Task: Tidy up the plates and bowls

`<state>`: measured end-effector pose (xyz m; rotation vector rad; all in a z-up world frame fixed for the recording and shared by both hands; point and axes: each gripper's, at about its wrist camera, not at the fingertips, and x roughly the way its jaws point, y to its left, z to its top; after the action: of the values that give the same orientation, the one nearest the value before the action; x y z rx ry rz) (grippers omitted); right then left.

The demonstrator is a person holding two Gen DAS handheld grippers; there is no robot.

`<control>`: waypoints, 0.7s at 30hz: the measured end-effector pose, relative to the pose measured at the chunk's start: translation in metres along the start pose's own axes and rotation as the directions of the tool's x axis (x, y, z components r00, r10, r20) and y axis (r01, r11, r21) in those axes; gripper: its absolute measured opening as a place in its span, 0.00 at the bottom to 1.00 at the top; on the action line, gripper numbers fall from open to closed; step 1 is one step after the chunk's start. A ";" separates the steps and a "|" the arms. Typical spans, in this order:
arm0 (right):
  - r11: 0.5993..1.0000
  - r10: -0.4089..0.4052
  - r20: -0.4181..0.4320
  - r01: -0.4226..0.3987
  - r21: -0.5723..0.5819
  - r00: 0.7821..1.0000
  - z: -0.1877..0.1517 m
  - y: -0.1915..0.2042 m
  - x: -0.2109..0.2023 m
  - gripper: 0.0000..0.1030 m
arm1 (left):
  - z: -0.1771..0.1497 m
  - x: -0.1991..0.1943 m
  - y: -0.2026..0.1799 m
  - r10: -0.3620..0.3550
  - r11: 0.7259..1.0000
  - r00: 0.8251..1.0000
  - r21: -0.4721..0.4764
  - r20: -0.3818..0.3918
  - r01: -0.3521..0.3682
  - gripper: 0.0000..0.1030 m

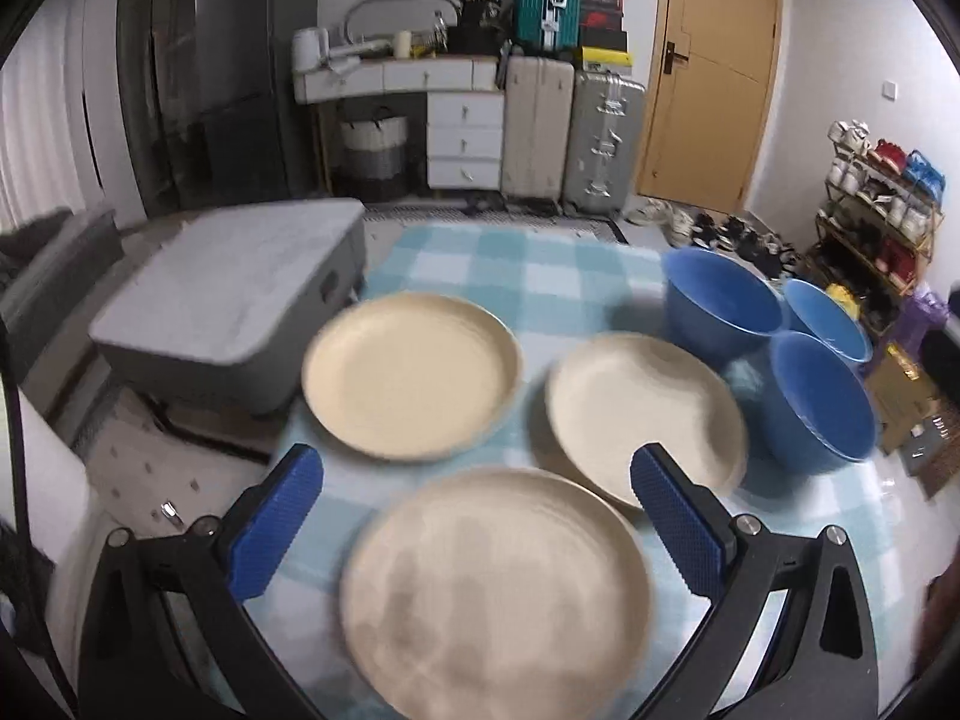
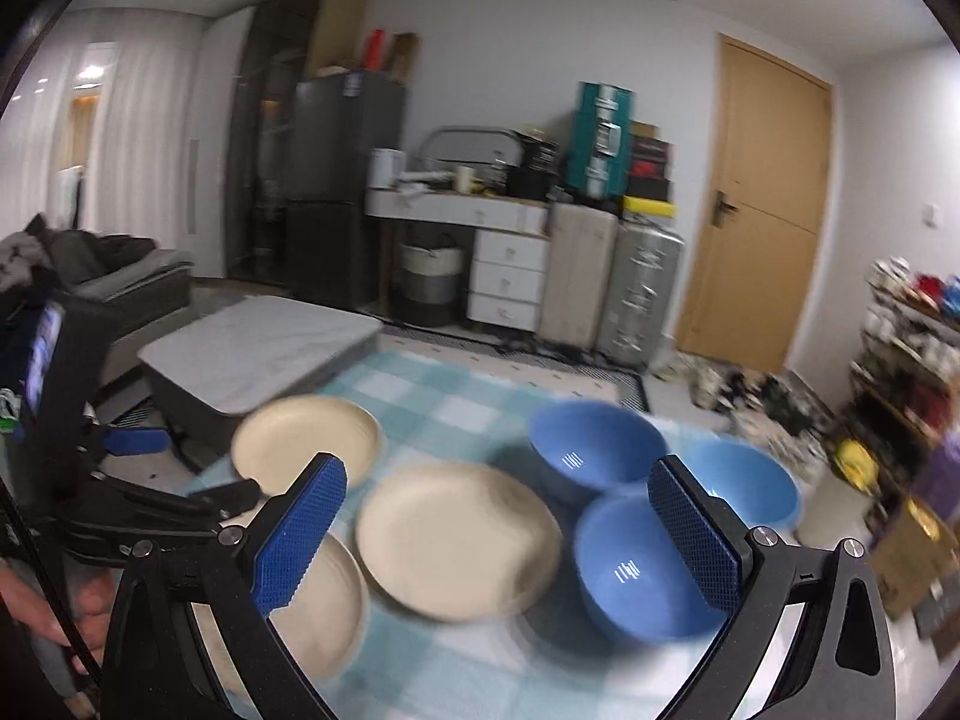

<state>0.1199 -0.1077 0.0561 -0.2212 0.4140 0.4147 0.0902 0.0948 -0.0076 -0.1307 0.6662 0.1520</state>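
Observation:
Three cream plates lie apart on a blue checked cloth: a near plate (image 1: 498,594), a far left plate (image 1: 411,375) and a right plate (image 1: 645,417). Three blue bowls stand to their right: a far bowl (image 1: 720,300), a far right bowl (image 1: 831,324) and a near bowl (image 1: 822,399). My left gripper (image 1: 477,516) is open and empty above the near plate. My right gripper (image 2: 498,531) is open and empty above the right plate (image 2: 459,537), with the near bowl (image 2: 639,570) by its right finger. The left gripper also shows at the left of the right wrist view (image 2: 180,471).
The checked cloth (image 1: 510,264) covers the table. A grey ottoman (image 1: 234,300) stands off its left side. Suitcases (image 1: 603,141), a white drawer unit (image 1: 465,141), a door and a shoe rack (image 1: 876,210) stand beyond.

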 end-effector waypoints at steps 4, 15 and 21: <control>0.994 0.109 -0.043 -0.109 0.008 0.993 0.034 0.014 0.038 1.00 | 0.016 0.024 0.038 -0.040 0.998 0.997 -0.059 -0.059 0.036 1.00; 0.962 0.267 -0.291 -0.270 0.027 0.919 0.084 0.059 0.190 1.00 | 0.034 0.119 0.122 0.040 0.986 0.965 -0.143 -0.260 -0.080 1.00; 0.951 0.285 -0.455 -0.307 0.025 0.844 0.064 0.081 0.288 0.99 | 0.031 0.164 0.145 0.012 0.985 0.935 -0.156 -0.354 -0.072 0.99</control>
<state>0.3468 0.0818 -0.0212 -0.3051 0.9100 0.6830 0.2098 0.2583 -0.0962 -0.3102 1.0153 0.2292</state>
